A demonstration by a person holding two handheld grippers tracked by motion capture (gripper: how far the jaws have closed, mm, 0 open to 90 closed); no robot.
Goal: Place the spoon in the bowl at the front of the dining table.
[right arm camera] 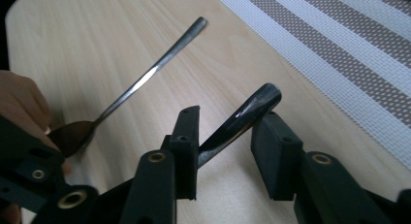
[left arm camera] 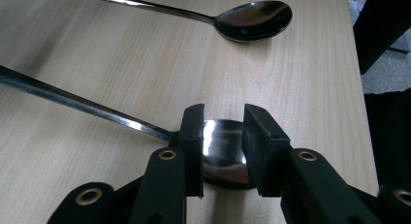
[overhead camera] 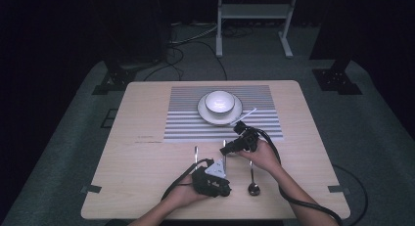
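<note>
Two black handheld grippers work low in the frame: the left gripper (left arm camera: 223, 151) is clamped on the bowl of a polished steel spoon (left arm camera: 224, 156) lying on the pale wooden surface (left arm camera: 121, 64). Its partner, the right gripper (right arm camera: 225, 151), stands part-open around that spoon's handle tip, not yet pinching. Next, likely, is closing squarely there before lifting.

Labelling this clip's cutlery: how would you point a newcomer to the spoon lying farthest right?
On the wooden table, look at the bare strip nearer the person than the striped placemat, where three pieces of cutlery lie side by side. The spoon is the rightmost one, its bowl towards the near edge.
</note>
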